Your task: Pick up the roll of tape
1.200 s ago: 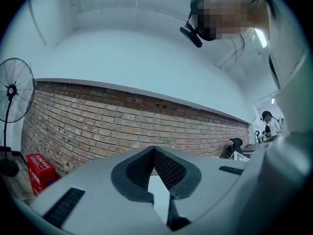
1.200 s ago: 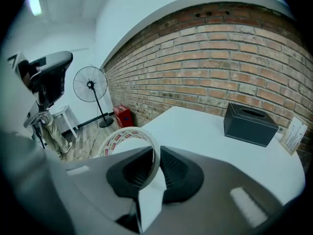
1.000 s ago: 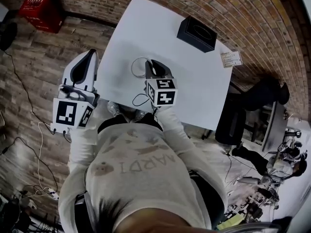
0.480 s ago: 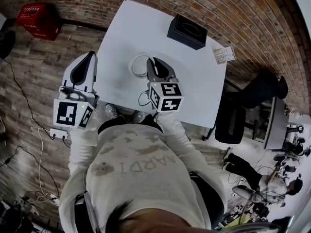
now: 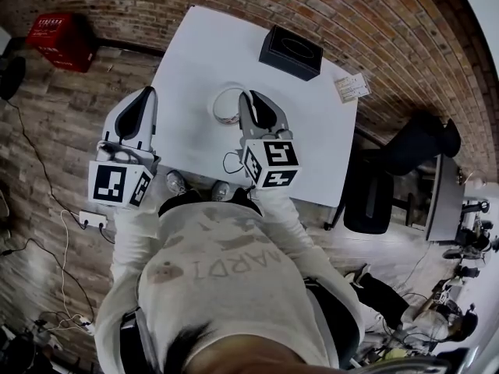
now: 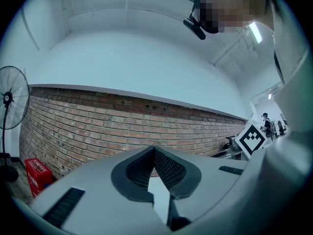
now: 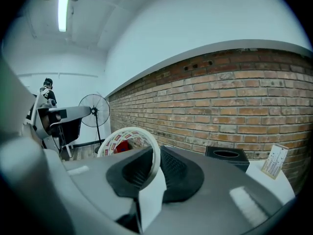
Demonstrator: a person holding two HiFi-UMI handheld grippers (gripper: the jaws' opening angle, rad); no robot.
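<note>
Tape roll [image 7: 155, 158], white with red print on its inner face, is standing upright on edge in the right gripper [image 7: 156, 151]. The jaws are closing narrowly on one wall of the ring, one ribbed black pad reaching inside the hole and the other pressing on the outside, so only the band's thickness is keeping them apart. In the head view the tape roll [image 5: 227, 106] is showing as a pale ring at the tip of the right gripper [image 5: 248, 96], over the near half of the white table [image 5: 195, 53].

Off the table's left edge, the left gripper [image 5: 144, 93] is hovering above the wood-plank floor [image 5: 54, 123]. In its own view the left gripper [image 6: 154, 151] is keeping its pads pressed together at the tips, with nothing between them.

A black tissue box [image 5: 291, 51] is sitting near the far side of the table, well apart from the tape, and a small printed card [image 5: 352, 88] is lying by the right corner. A red crate [image 5: 61, 31] is resting on the floor against the brick wall [image 7: 234, 102]. A pedestal fan [image 7: 93, 110] is standing further along that wall.
</note>
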